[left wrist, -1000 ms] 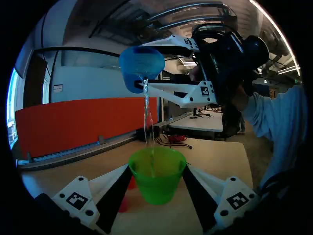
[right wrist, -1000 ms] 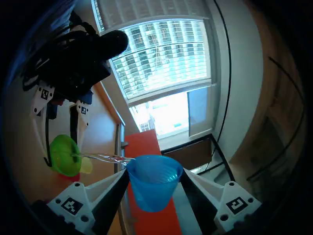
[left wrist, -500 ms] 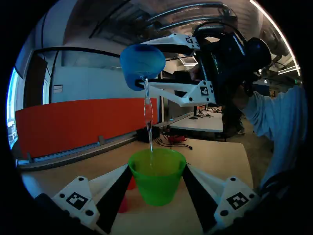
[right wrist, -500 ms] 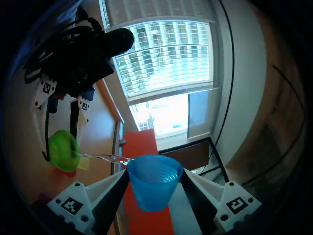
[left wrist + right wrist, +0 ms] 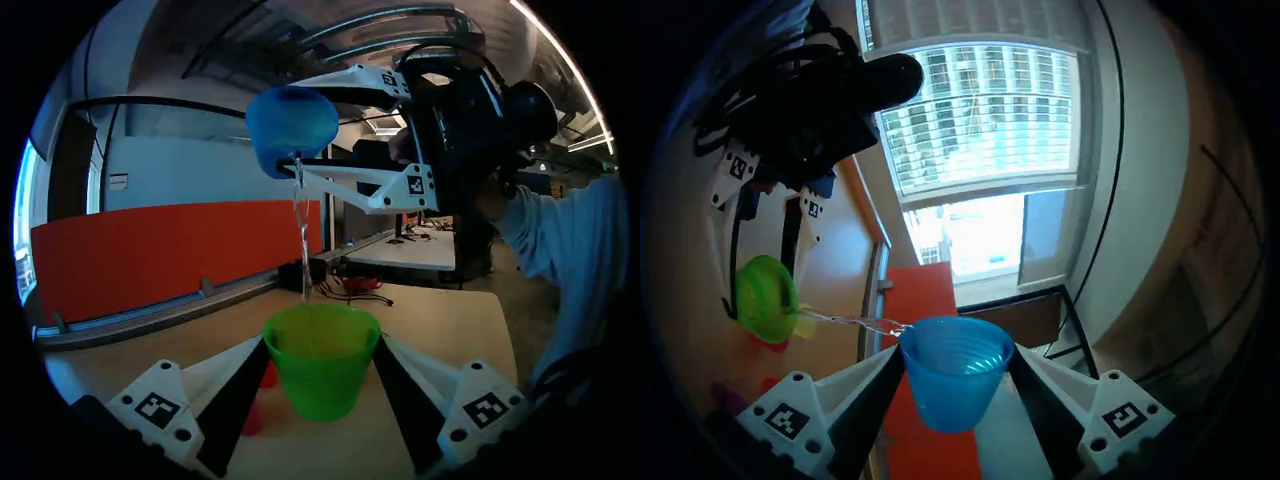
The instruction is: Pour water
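Note:
My left gripper (image 5: 320, 370) is shut on an upright green cup (image 5: 322, 368) just above the wooden table (image 5: 448, 320). Above it my right gripper (image 5: 292, 132) holds a blue cup (image 5: 290, 128) tipped on its side, and a thin stream of water (image 5: 303, 240) falls from its rim into the green cup. In the right gripper view the blue cup (image 5: 956, 382) sits between the fingers of my right gripper (image 5: 956, 376), the stream (image 5: 852, 322) runs left to the green cup (image 5: 764, 298), and my left gripper (image 5: 768, 240) holds that cup.
An orange partition (image 5: 160, 248) stands behind the table, with cables (image 5: 356, 286) near its end. Small red cups (image 5: 268, 374) sit on the table behind the green cup. A sleeve (image 5: 560, 248) reaches in from the right. A bright window with blinds (image 5: 984, 152) shows in the right gripper view.
The blue cup has tipped a little further and the water keeps running. The green cup has stayed in place.

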`<state>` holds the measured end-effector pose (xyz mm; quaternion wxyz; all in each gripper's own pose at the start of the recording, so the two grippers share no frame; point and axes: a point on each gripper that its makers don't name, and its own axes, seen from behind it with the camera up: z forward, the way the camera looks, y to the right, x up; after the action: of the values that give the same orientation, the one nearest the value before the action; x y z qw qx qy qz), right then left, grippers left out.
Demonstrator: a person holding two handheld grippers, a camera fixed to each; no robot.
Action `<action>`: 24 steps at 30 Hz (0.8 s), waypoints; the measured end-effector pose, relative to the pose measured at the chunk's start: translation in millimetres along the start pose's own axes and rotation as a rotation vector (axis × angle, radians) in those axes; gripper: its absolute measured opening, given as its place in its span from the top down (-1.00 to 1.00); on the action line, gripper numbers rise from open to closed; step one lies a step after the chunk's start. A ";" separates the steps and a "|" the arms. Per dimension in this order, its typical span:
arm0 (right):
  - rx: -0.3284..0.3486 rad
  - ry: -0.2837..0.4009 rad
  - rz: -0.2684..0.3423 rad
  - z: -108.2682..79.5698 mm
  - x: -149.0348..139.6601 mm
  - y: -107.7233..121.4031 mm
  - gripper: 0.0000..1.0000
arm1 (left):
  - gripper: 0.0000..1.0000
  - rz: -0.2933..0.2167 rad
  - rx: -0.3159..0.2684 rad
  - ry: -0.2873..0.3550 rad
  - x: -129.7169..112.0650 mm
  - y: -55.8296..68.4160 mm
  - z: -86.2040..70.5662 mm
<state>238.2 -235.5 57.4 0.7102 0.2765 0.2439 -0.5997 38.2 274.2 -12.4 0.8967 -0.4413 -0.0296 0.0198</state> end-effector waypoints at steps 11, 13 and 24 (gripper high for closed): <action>-0.005 0.000 -0.046 2.6 5.2 2.6 -0.83 | -0.74 0.000 -0.001 0.000 0.8 0.6 0.7; -0.007 0.001 -0.056 3.4 6.5 3.8 -0.83 | -0.74 0.001 -0.001 0.001 1.4 0.2 0.9; -0.020 0.002 -0.123 7.5 14.7 9.7 -0.83 | -0.74 0.002 0.003 0.003 3.8 -1.5 1.5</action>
<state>250.3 -249.9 53.9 0.6744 0.2545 0.2674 -0.6394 41.8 274.7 -10.1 0.8973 -0.4401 -0.0278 0.0202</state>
